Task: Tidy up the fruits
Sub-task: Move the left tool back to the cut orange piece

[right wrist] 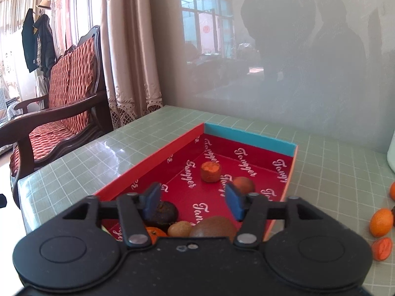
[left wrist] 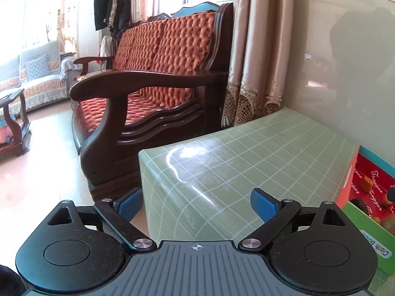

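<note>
Red box lying centre frame on green checked table, collecting fruit: kiwis sitting at lower centre. Right gripper hovering above, fingers apart, empty. Oranges waiting lower right, outside box. Left gripper idling apart over bare cloth.

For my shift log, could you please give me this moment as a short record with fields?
left gripper: open, empty, over the table's left part
right gripper: open, empty, above the near end of the red box
red box: on the green checked table, open top
fruit in box: orange chunk, kiwis, dark fruit
fruit outside box: small oranges on the table, to its right
</note>
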### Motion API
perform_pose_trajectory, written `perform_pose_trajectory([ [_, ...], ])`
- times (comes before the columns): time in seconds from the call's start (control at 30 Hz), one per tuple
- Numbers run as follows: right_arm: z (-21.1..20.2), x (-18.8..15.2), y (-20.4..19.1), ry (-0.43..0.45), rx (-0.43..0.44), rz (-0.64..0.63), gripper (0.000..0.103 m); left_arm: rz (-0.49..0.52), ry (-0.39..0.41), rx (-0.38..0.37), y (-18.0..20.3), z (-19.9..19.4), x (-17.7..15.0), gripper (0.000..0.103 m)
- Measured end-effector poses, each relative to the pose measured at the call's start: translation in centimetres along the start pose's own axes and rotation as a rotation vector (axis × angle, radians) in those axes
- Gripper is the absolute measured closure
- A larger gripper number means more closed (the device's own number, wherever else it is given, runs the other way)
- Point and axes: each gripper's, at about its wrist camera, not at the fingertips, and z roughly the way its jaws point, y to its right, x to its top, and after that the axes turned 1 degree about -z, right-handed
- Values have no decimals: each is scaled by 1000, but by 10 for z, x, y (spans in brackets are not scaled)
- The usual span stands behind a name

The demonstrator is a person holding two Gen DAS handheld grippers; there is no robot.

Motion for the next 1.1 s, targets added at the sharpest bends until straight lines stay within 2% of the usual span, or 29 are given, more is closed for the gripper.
perform_pose_trajectory([
  [0.1, -9, 2, 6, 23, -17, -8, 36, 13, 3, -16, 12, -4, 0, 10],
  [0.17, -15, 2, 13, 35, -33, -7, 27, 24, 3, -29, 20, -6, -1, 10],
  [0.23, -22, 2, 21, 47, -57, -2, 22, 39, 8, -42, 29, -11, -3, 10],
  [0.5, -47, -3, 63, 81, -139, 45, 18, 126, 56, -107, 77, -33, -12, 10],
  [0.73, -72, -13, 114, 93, -224, 110, 18, 262, 139, -220, 134, -64, -27, 10],
  [1.0, -105, -32, 170, 105, -321, 193, 18, 338, 154, -356, 188, -89, -46, 10],
  [1.1, -119, -41, 191, 111, -365, 221, 10, 367, 155, -413, 207, -97, -53, 10],
])
